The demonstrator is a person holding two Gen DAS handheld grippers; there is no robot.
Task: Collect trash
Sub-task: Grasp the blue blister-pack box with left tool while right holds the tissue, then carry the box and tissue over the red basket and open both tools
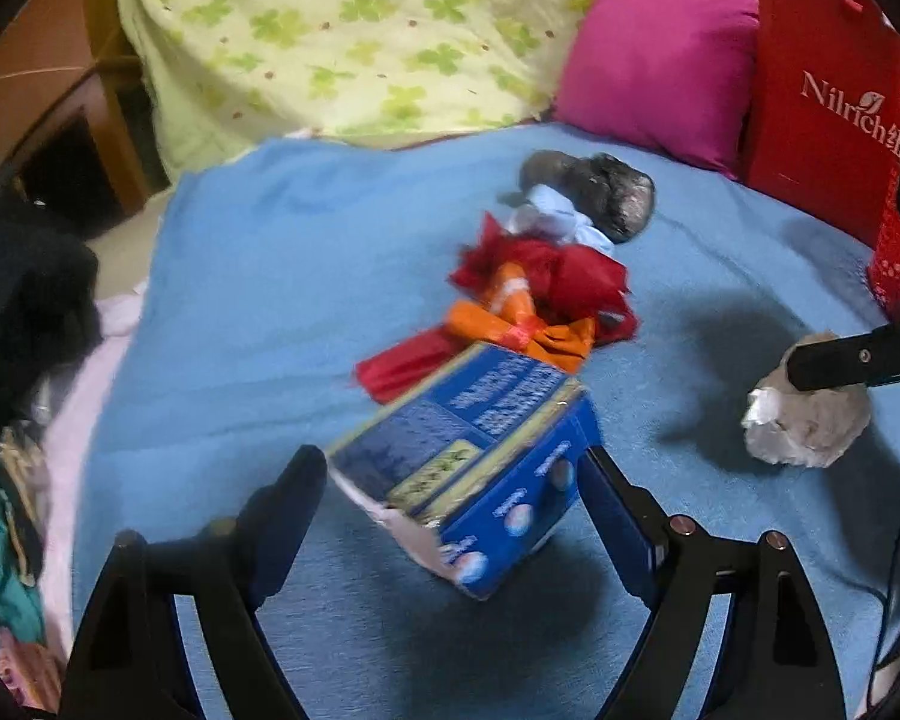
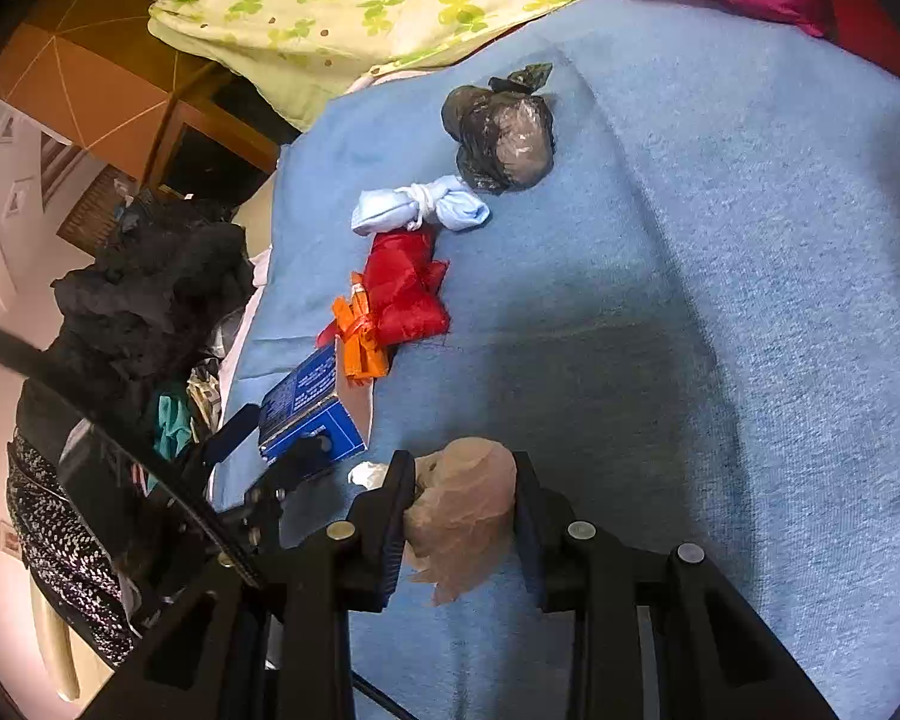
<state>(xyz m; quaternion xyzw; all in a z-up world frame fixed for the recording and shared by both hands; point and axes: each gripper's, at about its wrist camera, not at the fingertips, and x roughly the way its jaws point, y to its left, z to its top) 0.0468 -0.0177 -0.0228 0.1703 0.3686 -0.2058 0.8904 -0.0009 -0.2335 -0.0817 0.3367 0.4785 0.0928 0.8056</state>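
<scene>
A torn blue carton (image 1: 474, 468) lies tilted between the fingers of my left gripper (image 1: 456, 480), which is open; only the right finger is near its side. The carton also shows in the right wrist view (image 2: 312, 408). My right gripper (image 2: 462, 492) is shut on a crumpled beige plastic bag (image 2: 462, 516), which also shows in the left wrist view (image 1: 810, 420). On the blue blanket (image 2: 720, 270) lie a red bag (image 2: 405, 294), an orange wrapper (image 2: 360, 342), a knotted light-blue bag (image 2: 420, 210) and a black bag (image 2: 501, 138).
A green clover-print quilt (image 1: 342, 42), a pink pillow (image 1: 660, 66) and a red Nilrich bag (image 1: 828, 108) line the far side. Dark clothes (image 2: 144, 300) are piled off the blanket's left edge. A wooden cabinet (image 2: 120, 90) stands beyond.
</scene>
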